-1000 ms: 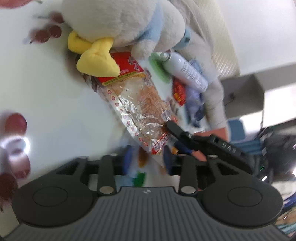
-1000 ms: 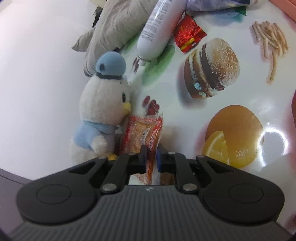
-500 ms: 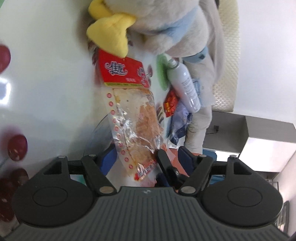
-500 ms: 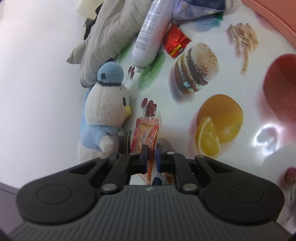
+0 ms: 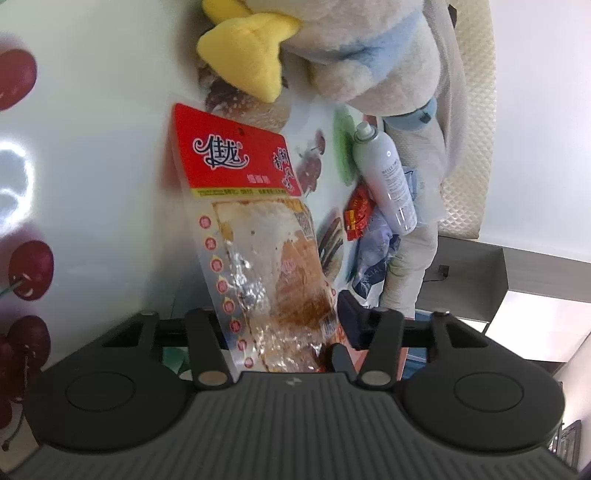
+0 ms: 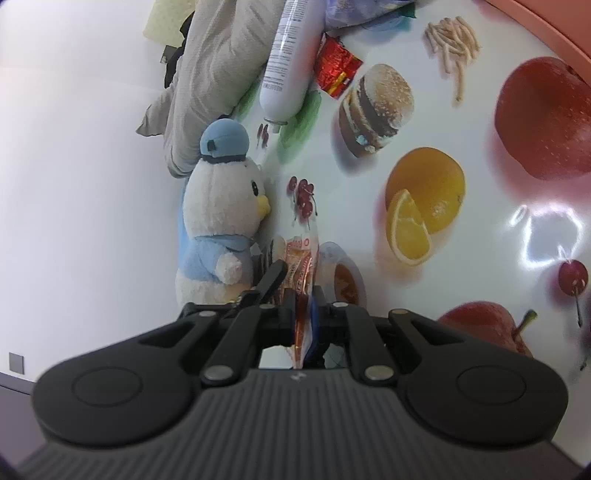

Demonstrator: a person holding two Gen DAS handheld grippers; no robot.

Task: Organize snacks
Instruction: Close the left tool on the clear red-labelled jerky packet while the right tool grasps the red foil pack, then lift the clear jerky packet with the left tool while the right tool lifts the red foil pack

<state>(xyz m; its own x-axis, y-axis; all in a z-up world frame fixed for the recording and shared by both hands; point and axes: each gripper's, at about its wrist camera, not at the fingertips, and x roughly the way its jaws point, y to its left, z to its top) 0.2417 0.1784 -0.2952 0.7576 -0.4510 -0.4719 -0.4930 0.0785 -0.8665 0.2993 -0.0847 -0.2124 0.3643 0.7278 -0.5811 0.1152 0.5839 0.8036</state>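
Observation:
A snack packet with a red header and a clear body hangs above the printed table. My right gripper is shut on its lower edge, which shows edge-on as a thin orange strip. My left gripper straddles the packet's width. Its jaws are closing, the packet is between them, and it stays flat. One left finger stands just beside the packet's edge; the other is hidden behind it. A small red packet and a blue bag lie farther off.
A white plush bird in a blue cap stands right beside the packet. A white spray can and a grey cloth lie beyond it. A pink rim curves along the table's far right corner.
The left wrist rolled, so the packet now stands more upright in its view. The left jaws widened, then narrowed around it. The right gripper drew back a little, still gripping the packet.

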